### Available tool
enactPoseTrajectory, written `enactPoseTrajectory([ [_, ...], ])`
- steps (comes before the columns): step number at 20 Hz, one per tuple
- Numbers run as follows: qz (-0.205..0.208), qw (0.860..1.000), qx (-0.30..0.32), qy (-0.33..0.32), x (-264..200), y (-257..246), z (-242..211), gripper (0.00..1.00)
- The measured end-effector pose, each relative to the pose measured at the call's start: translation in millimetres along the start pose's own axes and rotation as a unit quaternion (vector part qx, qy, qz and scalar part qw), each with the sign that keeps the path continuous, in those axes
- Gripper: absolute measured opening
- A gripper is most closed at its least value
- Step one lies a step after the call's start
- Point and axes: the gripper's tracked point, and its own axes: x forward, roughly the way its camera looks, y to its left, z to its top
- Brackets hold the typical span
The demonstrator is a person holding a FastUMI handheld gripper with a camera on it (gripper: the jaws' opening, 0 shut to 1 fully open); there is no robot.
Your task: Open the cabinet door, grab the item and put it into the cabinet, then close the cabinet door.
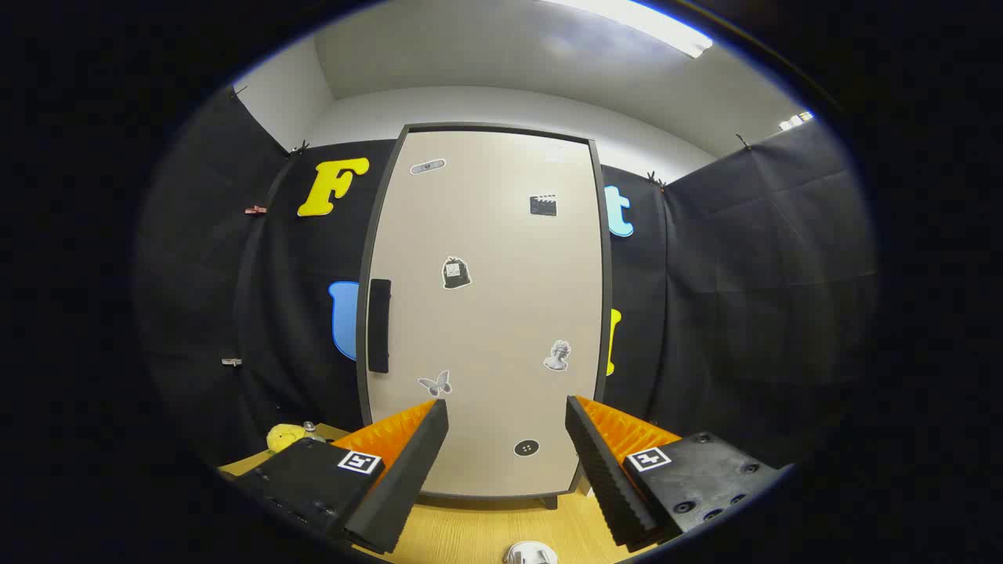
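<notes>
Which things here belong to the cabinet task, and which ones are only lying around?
For the job: cabinet door, shut; its dark handle; gripper, fingers open and apart, holding nothing; perhaps the yellow item beside the cabinet.

Just lying about: white object on the wooden table; stickers on the door.

Scene being lit evenly from above by ceiling strip light (639, 19), glare being blown out there. Cabinet door (486, 313) being bowed by fisheye distortion. Focus being kept sharp centrally, softened toward edges.
</notes>
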Motion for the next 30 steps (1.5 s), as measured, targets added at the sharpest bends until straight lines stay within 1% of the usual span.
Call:
enactPoseTrajectory([
  [4, 0.0, 1.0, -0.003, 0.012, 0.0, 3.2, -2.5, 0.98],
  [14, 0.005, 1.0, -0.001, 0.019, 2.1, 8.1, 4.9, 0.98],
  [22, 0.013, 0.999, -0.004, 0.043, 7.8, 13.9, -6.6, 0.98],
  [25, 0.016, 0.998, 0.007, 0.058, 11.1, 16.8, -11.0, 0.98],
  [27, 0.019, 0.998, 0.015, 0.056, 19.5, 22.2, -3.0, 0.98],
  [30, 0.029, 0.999, 0.01, 0.044, 35.6, 33.3, 12.9, 0.98],
])
